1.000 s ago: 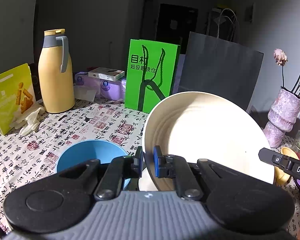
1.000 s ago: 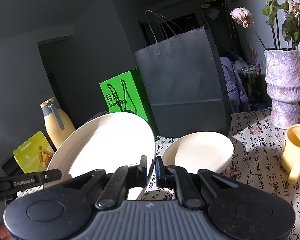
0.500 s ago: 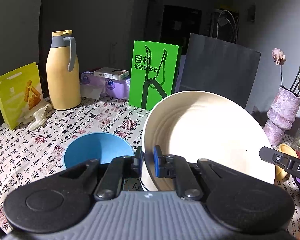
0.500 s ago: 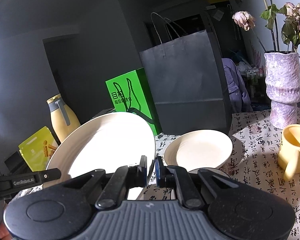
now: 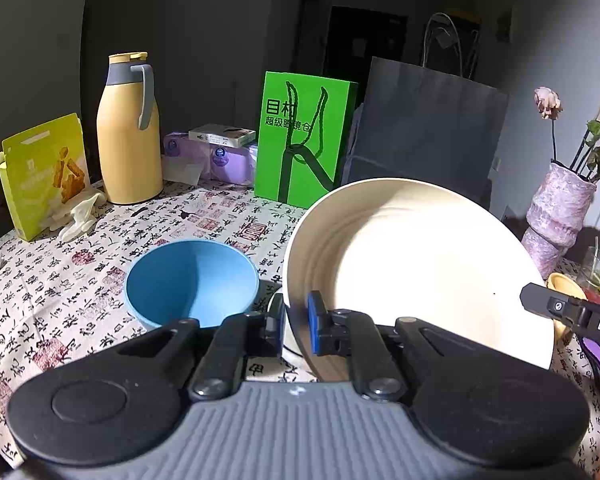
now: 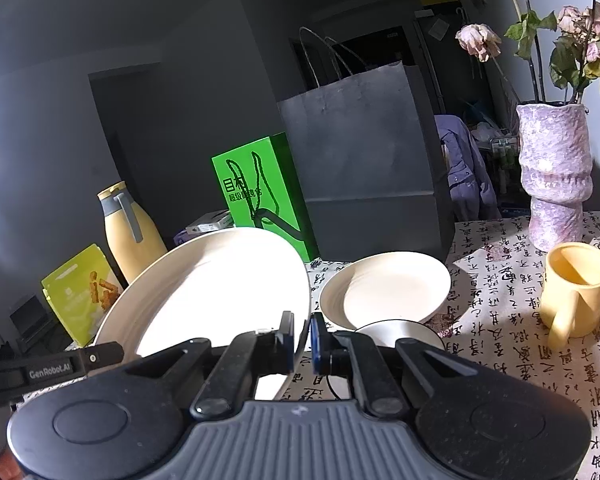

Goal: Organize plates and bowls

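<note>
Atop calligraphy-print tablecloth (image 5: pixel 100 272): blue bowl (image 5: pixel 192 280)

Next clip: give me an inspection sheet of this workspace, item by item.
Surface: table under a cloth printed with calligraphy.
Job's things: large cream plate tilted, off the table; blue bowl; smaller cream plate; white bowl in front of it.
Clutter: yellow flask, snack box, green box, grey paper bag, vase, yellow mug.
Grippers: left hand-held gripper and right hand-held gripper each shut on the large plate's rim.
Cables: thin dark wire below the right fingers.
Surroundings: dim room, dark doorway.
</note>
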Motion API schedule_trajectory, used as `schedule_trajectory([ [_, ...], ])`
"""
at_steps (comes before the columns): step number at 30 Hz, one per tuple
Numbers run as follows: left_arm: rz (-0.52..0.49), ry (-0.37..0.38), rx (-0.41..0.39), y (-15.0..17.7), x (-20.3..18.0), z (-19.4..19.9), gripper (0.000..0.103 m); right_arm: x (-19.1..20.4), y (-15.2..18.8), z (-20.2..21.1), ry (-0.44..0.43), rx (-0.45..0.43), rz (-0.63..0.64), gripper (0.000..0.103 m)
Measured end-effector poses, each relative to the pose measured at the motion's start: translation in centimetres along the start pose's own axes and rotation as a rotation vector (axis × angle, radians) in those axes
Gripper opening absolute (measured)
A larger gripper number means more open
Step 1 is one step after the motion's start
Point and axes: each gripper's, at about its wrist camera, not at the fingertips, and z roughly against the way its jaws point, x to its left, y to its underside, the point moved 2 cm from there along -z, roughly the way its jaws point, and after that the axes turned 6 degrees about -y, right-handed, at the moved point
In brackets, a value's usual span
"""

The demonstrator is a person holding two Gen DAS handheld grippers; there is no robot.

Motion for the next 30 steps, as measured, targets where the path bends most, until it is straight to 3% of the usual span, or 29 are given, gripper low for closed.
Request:
schedule_trajectory([
  [15,-0.028,-0.018,0.027,3.5,-1.4,1.4,0.013,-1.4,2.6,2.5,-0.023,-0.001,-0.02,0.008],
  [30,-0.037,-0.038,0.062,6.2,-2.4,1.9,0.017,-1.4,3.1,4.7,-0.06,-0.073,0.002,0.008],
])
